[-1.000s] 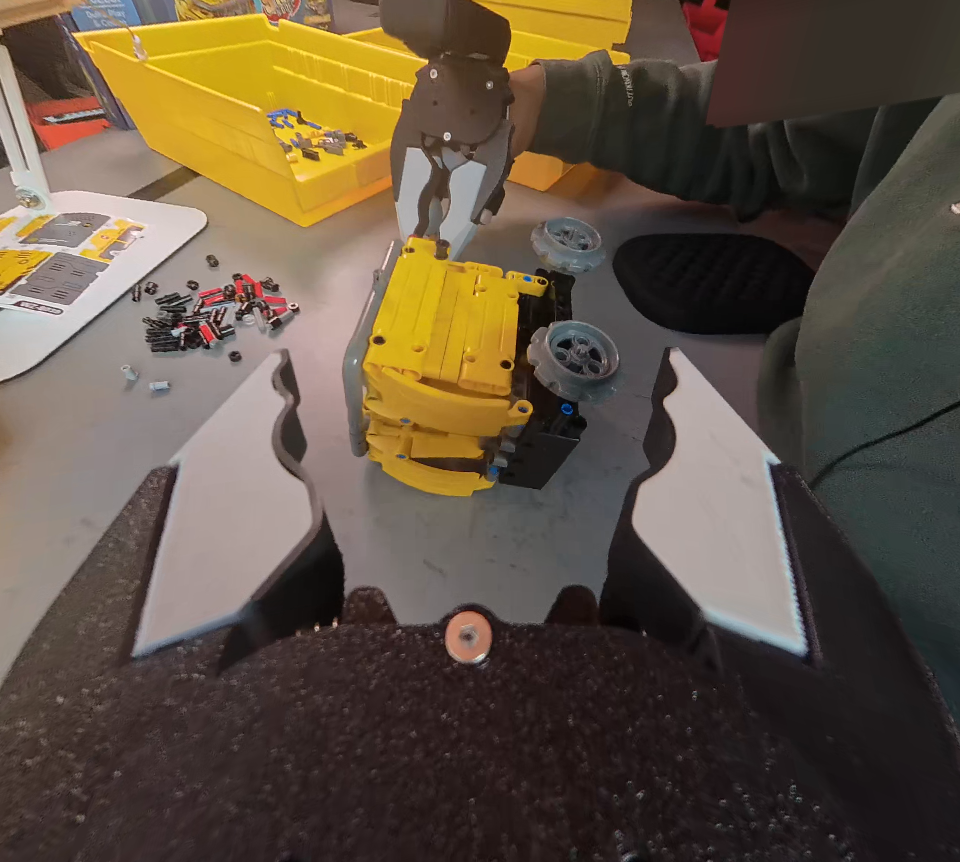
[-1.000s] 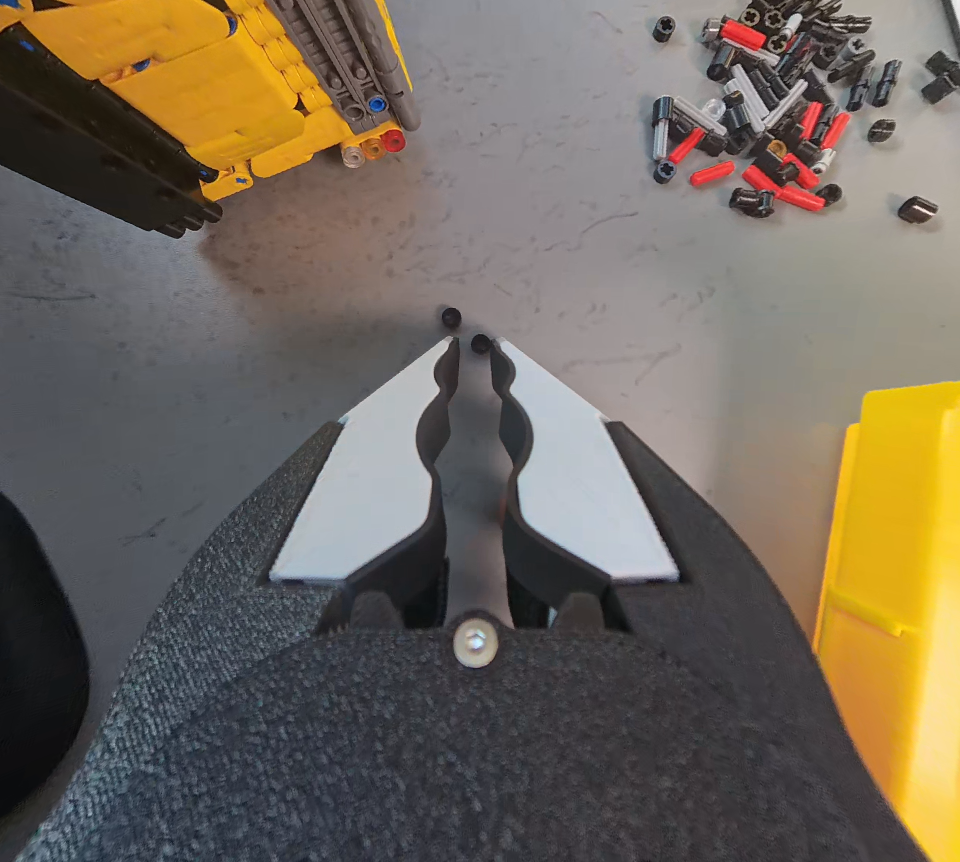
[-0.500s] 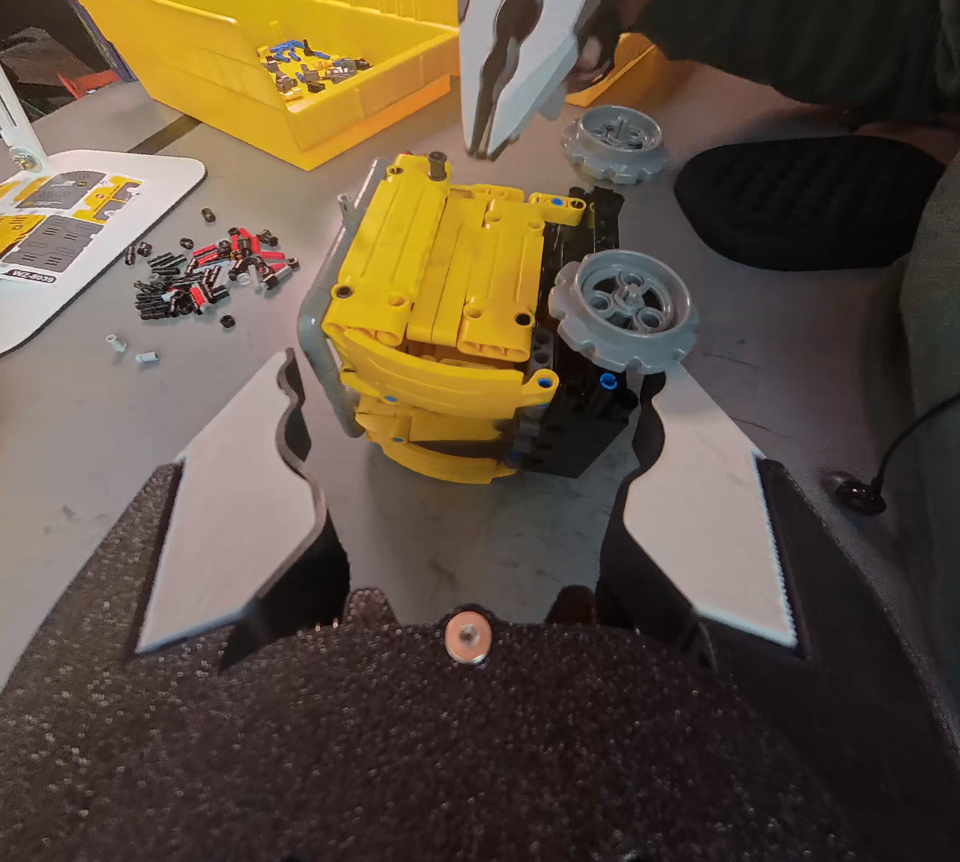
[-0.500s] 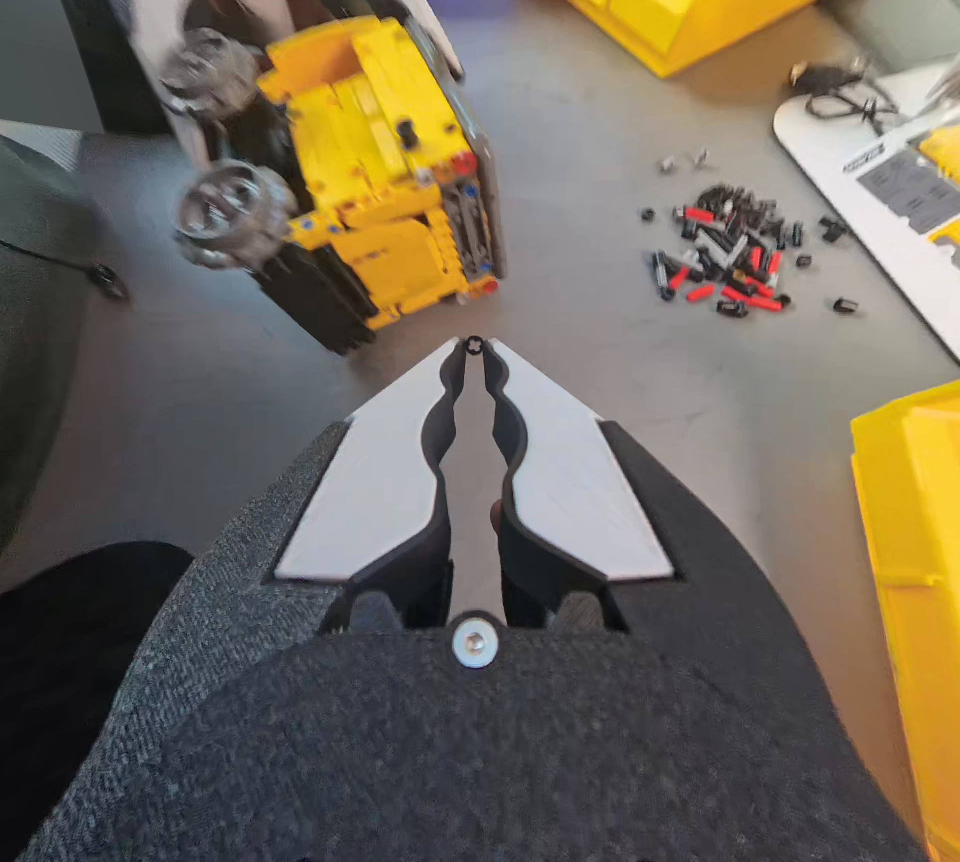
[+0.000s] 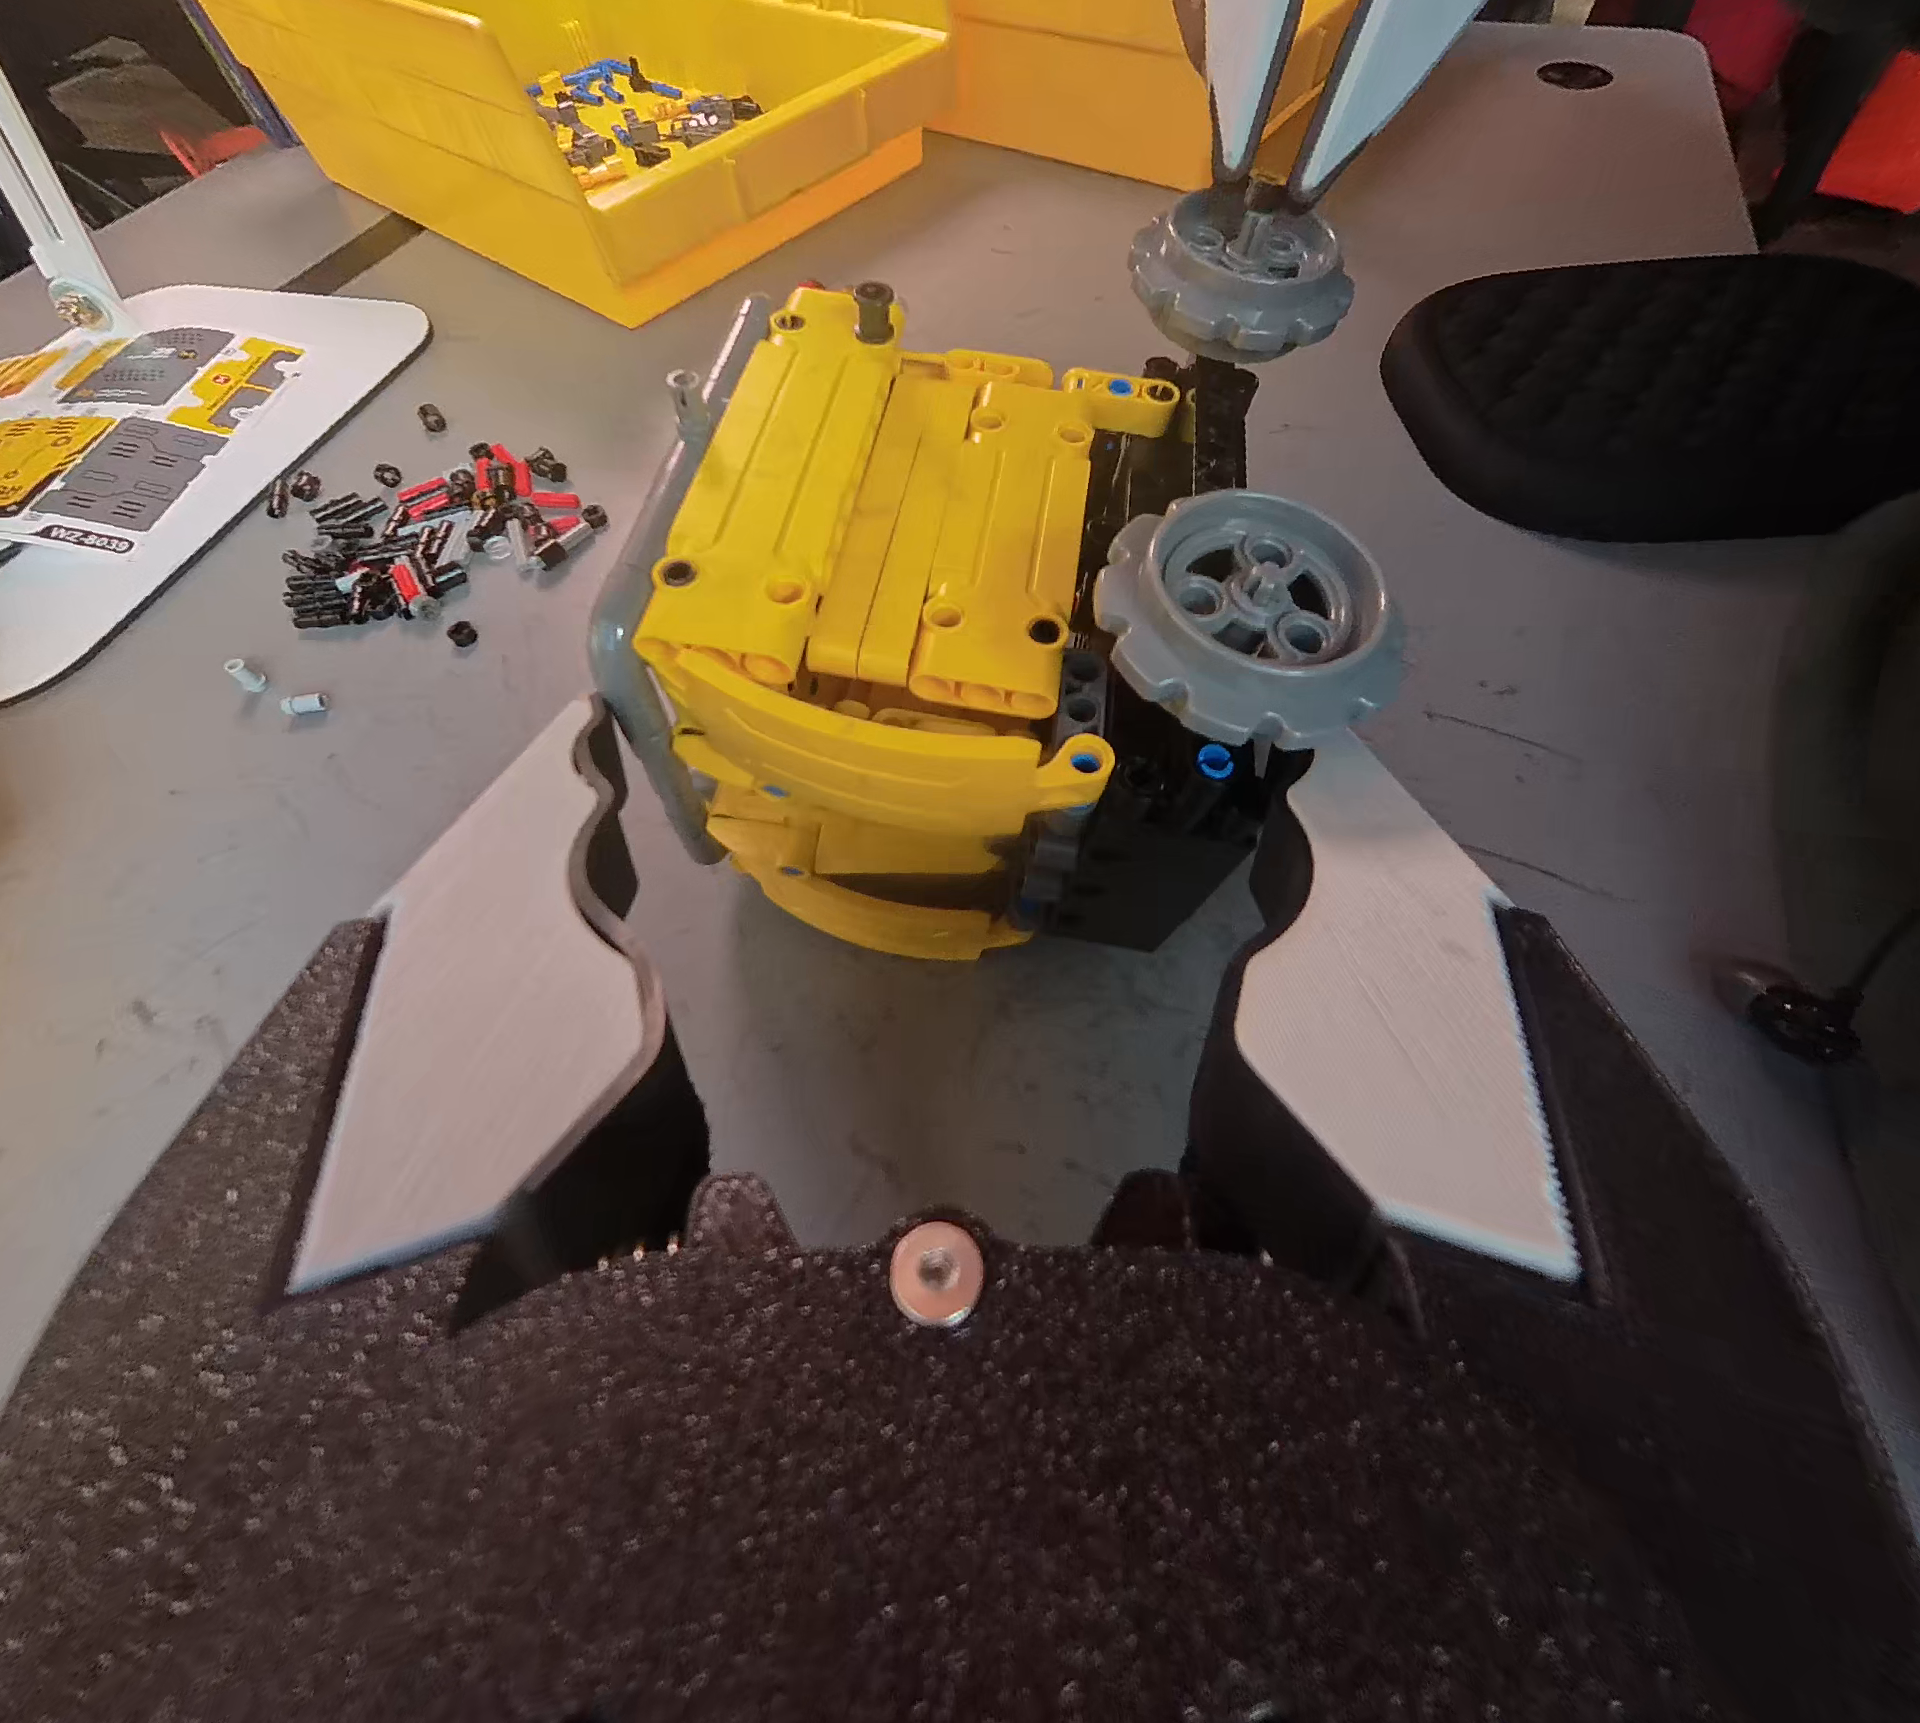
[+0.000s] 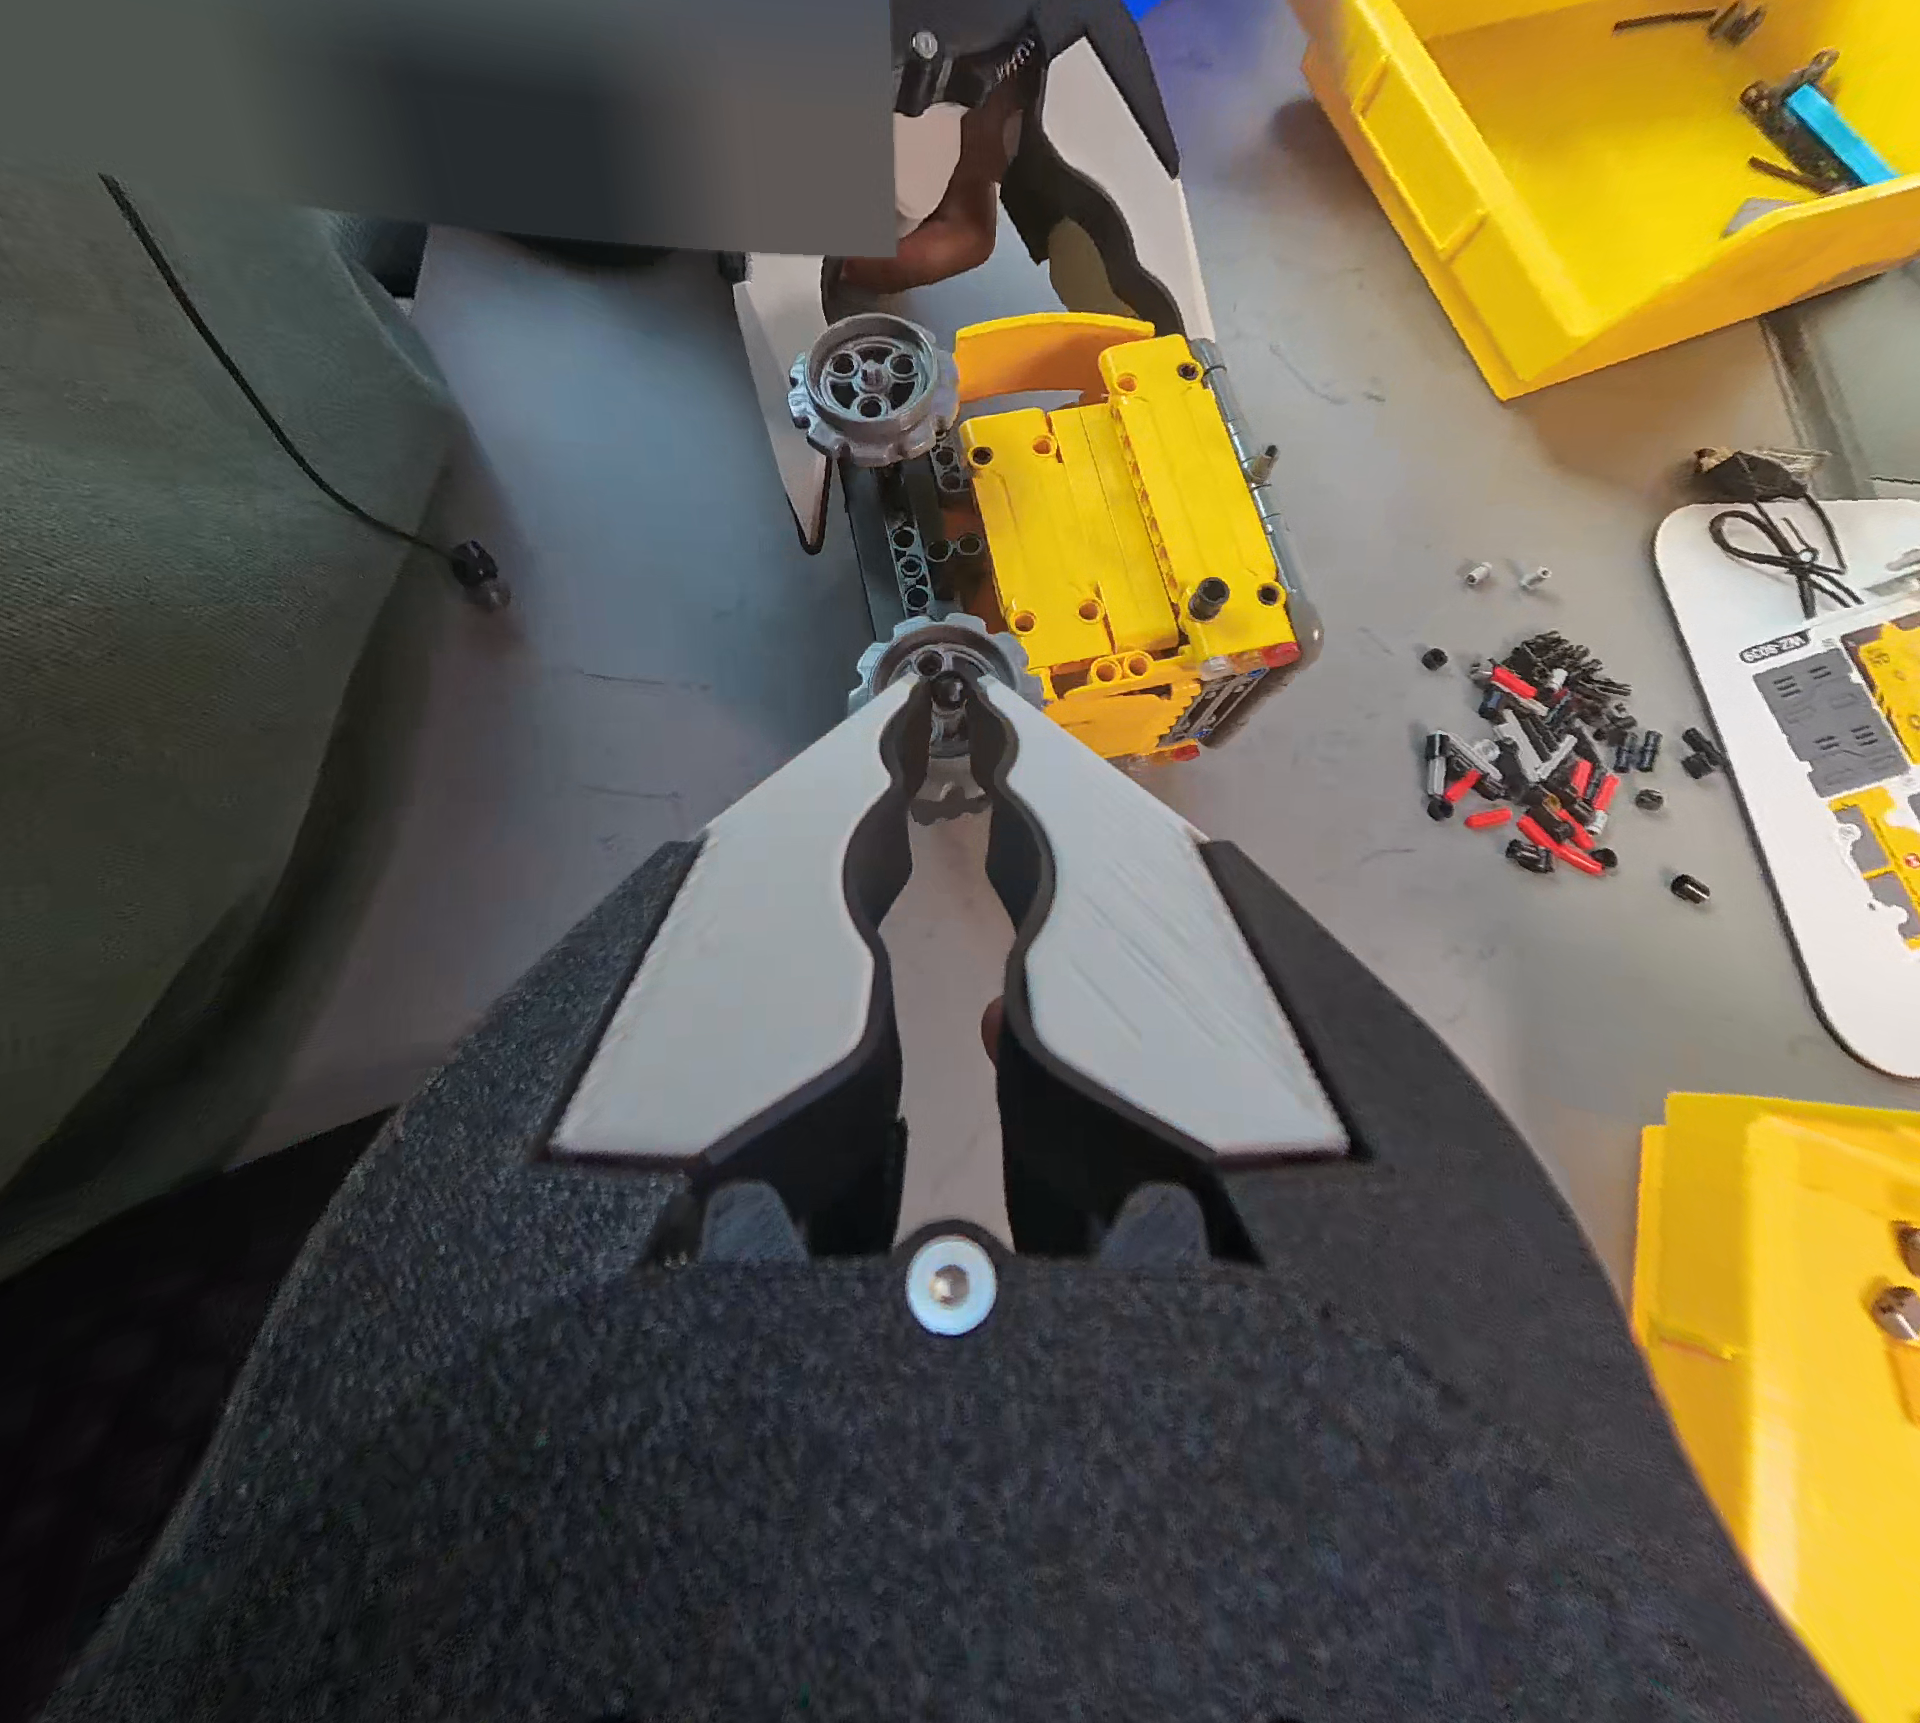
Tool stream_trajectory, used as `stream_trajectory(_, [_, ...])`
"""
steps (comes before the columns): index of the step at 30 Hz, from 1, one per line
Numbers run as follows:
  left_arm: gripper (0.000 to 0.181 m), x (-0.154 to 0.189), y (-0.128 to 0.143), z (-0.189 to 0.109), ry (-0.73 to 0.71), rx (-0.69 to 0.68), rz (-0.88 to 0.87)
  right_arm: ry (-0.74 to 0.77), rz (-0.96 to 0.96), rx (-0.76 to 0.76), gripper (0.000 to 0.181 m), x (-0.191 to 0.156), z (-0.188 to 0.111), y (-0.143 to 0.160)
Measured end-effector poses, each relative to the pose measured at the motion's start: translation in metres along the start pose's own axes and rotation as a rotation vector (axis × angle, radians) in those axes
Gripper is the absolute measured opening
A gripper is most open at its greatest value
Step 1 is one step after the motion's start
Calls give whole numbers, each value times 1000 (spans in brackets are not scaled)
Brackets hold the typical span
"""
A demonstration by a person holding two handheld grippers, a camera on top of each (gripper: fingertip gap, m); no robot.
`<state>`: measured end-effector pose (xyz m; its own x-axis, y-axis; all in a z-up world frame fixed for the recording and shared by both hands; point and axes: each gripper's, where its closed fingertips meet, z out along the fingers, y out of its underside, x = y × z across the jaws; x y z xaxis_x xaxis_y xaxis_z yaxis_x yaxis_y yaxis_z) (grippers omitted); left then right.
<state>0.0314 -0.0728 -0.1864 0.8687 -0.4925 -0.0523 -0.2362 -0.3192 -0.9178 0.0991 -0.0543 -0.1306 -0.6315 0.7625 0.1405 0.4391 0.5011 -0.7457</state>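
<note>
Left wrist view: our left gripper gapes astride yellow brick model, steadying it; right gripper pinches black pin w/ tips at far grey wheel

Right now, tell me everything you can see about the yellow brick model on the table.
The yellow brick model is a boxy plastic build: ribbed yellow panels, black beams, a grey bar, two grey toothed wheels. It stands on the grey table between the left gripper fingers. The right gripper pinches a small black pin at one wheel's hub.

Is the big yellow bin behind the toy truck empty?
No, the yellow bin in the left wrist view has a small heap of blue, black and grey building pieces lying in its near corner.
</note>
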Motion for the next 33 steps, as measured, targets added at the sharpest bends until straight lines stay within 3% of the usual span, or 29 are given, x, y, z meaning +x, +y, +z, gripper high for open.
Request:
stream_trajectory(11, [118,-1,0,0,-5,0,-23,-28,-103,-184,6,0,3,1])
stream_trajectory(13, [106,-3,1,-1,-13,-6,-47,-46,-150,-241,6,-2,3,1])
stream_trajectory(14, [87,-1,2,-2,7,-7,-73,-59,-169,-268,6,-3,4,1])
stream_trajectory(15, [80,1,2,-1,28,-9,-98,-70,-182,-293,6,-3,5,0])
stream_trajectory(24, [69,-2,7,-3,18,-38,-119,-70,-258,-463,6,10,4,4])
stream_trajectory(28, [47,10,12,0,85,-69,-198,-63,-275,-508,6,12,3,5])
stream_trajectory(33, [46,9,11,3,62,-89,-195,-90,-283,-576,6,16,3,7])
